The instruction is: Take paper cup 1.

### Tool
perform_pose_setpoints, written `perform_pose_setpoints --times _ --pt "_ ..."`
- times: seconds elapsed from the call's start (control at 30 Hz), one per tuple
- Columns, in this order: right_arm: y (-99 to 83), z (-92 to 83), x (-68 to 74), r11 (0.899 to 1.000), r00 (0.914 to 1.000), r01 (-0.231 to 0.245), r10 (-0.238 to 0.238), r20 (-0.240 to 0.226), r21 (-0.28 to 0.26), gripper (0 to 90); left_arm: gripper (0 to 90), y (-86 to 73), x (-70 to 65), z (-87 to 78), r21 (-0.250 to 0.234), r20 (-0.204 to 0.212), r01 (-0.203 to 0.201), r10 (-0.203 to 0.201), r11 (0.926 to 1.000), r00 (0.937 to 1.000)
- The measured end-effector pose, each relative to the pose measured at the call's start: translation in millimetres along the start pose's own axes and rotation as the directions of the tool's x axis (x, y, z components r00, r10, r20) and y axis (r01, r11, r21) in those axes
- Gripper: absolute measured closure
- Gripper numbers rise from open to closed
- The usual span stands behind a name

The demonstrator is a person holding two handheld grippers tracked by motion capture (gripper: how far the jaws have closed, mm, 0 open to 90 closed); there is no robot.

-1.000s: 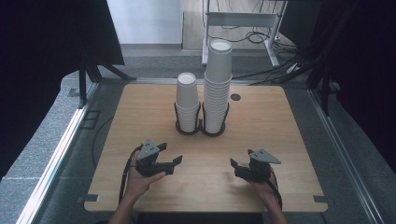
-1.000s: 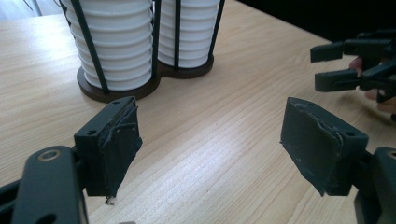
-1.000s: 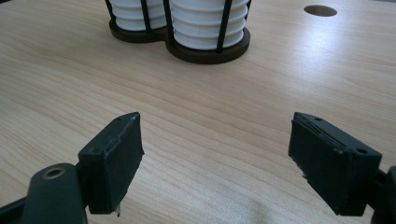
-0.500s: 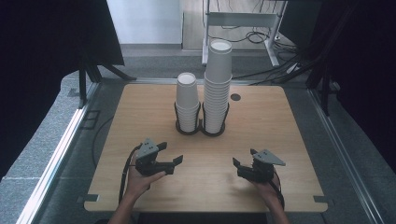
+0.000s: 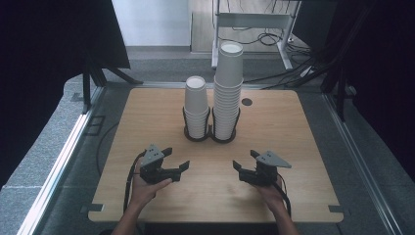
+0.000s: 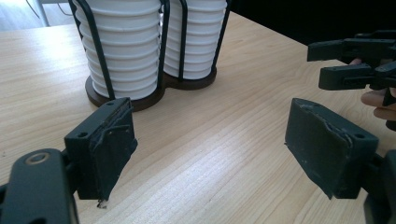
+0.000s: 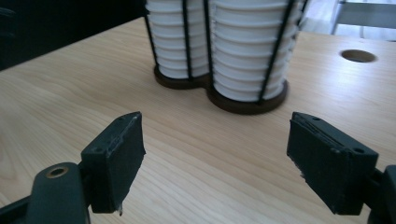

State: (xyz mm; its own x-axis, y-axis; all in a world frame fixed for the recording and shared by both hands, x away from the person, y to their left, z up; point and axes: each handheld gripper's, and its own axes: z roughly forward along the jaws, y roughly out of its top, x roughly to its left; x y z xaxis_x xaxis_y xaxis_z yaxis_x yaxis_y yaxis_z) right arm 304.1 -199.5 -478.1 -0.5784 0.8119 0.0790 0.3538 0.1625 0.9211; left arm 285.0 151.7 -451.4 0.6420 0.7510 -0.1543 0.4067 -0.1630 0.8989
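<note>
White paper cups sit in two stacks, a short stack [image 5: 196, 105] and a tall stack [image 5: 228, 88], in a black wire holder [image 5: 211, 133] at the middle of the wooden table [image 5: 303, 147]. Left gripper [image 5: 177, 169] and right gripper [image 5: 240, 171] hover near the front edge, both jaws wide and empty. Reach in slowly and pinch just the top cup, so the stack won't tip

From my gripper views, both cup stacks [image 6: 154, 42] are cut off at the top edge. The wire holder [image 7: 219, 88] hides their bottom cups behind its base.
</note>
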Motion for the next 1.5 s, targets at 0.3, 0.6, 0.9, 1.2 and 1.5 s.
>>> perform_pose_setpoints --times 0.3,0.6,0.9,1.2,1.5 --pt "13.3 18.7 12.4 0.999 0.9967 0.041 -0.041 -0.07 0.003 22.6 16.7 5.7 1.2 0.7 -0.017 0.019 0.014 -0.014 0.9998 0.9997" --pt "28.9 40.2 14.2 0.999 0.9955 0.028 -0.03 -0.09 -0.026 37.1 17.1 9.7 8.5 5.1 -0.021 -0.001 0.026 -0.026 0.9994 0.9997" --pt "49.9 54.7 10.3 0.999 0.9887 0.024 -0.028 -0.147 -0.03 52.9 17.3 31.9 14.7 5.8 -0.039 -0.033 0.014 -0.016 0.9991 0.9993" --pt "64.2 68.9 13.1 0.999 0.977 0.044 -0.048 -0.208 -0.028 66.5 16.9 61.8 20.4 8.3 -0.044 -0.058 -0.009 0.006 0.999 0.9983" --pt "76.5 85.5 22.0 0.996 0.9608 0.088 -0.093 -0.261 -0.028 81.7 15.2 90.5 30.7 14.2 -0.033 -0.081 -0.012 0.009 0.9994 0.9967"
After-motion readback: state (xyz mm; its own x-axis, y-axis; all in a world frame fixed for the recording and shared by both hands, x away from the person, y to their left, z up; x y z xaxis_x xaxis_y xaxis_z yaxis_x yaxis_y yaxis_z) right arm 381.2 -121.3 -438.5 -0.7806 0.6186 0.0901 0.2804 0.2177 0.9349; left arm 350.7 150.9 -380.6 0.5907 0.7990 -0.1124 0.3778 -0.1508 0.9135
